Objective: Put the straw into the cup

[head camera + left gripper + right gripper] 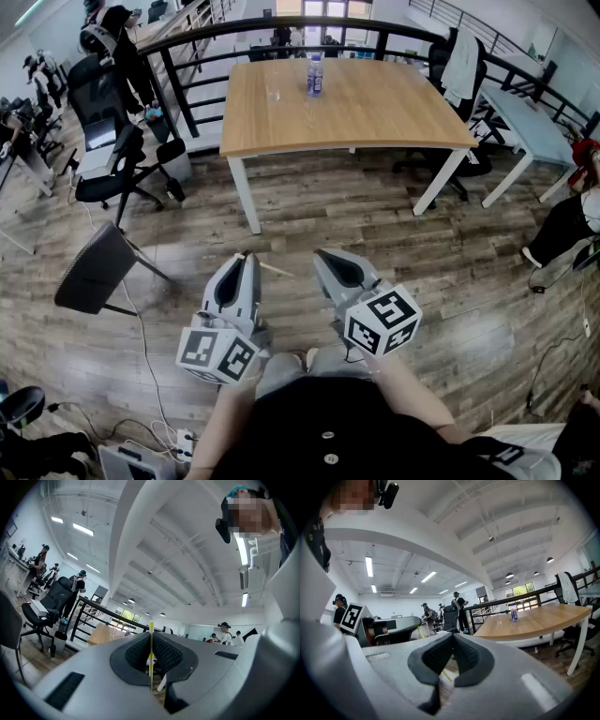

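A thin yellow-and-white striped straw (pixel 277 271) is clamped crosswise in my left gripper (pixel 247 259), and its end pokes out to the right. In the left gripper view the straw (pixel 151 644) stands upright between the shut pads of the left gripper (pixel 151 637). My right gripper (pixel 322 254) is held beside it, shut and empty; its view shows the jaws (pixel 451 638) meeting with nothing between them. Both are held low over the wooden floor. A small clear cup (pixel 274 94) stands far ahead on the wooden table (pixel 375 117), next to a water bottle (pixel 315 75).
A grey chair (pixel 94 267) and black office chairs (pixel 117 169) stand to the left. A black railing (pixel 187 89) runs behind the table. Cables and a power strip (pixel 185 441) lie on the floor at lower left. People sit at the far left and right edges.
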The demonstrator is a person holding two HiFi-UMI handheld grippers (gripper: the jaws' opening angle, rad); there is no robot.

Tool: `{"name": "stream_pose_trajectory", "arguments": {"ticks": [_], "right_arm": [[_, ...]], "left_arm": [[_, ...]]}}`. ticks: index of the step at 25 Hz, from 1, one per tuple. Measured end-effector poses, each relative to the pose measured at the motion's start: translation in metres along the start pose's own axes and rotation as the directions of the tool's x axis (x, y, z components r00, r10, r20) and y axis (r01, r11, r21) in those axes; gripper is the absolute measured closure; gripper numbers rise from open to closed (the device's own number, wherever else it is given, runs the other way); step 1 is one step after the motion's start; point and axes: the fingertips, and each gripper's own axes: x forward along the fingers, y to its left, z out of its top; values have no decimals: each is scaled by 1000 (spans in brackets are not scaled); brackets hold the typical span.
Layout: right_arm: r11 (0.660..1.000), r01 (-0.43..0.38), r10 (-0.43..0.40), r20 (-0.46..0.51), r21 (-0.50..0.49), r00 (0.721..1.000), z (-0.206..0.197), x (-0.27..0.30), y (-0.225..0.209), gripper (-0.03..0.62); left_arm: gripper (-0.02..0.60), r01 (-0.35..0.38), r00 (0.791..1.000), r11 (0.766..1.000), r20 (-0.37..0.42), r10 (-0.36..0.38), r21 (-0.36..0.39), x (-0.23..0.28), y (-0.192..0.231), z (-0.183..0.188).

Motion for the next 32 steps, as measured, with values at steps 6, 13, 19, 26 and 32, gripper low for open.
{"name": "stream_pose_trajectory", "arguments": {"ticks": [6,13,19,26,32], "right_arm": [[1000,-18,18,-7,10,1000,1,1,-5,597],[997,-40,38,38,69,999,2,-1,-16,595],[992,-91,88,39,87,995,-6,-8,-29,595],[990,-82,81,12,111,997,-14,-8,-58,595],[991,-73,74,0,111,997,-14,22,-84,595]], "left_arm": [[554,-4,1000,1000,-12,4,-6,9,1,-3],[554,1,1000,1000,-26,-1,1,20,-8,-14],[554,-15,1000,1000,-22,14,-13,35,-15,-29],[554,-16,1000,1000,-23,16,-11,61,-18,-38],[554,-32,999,999,-8,32,-22,93,6,-36]]}}
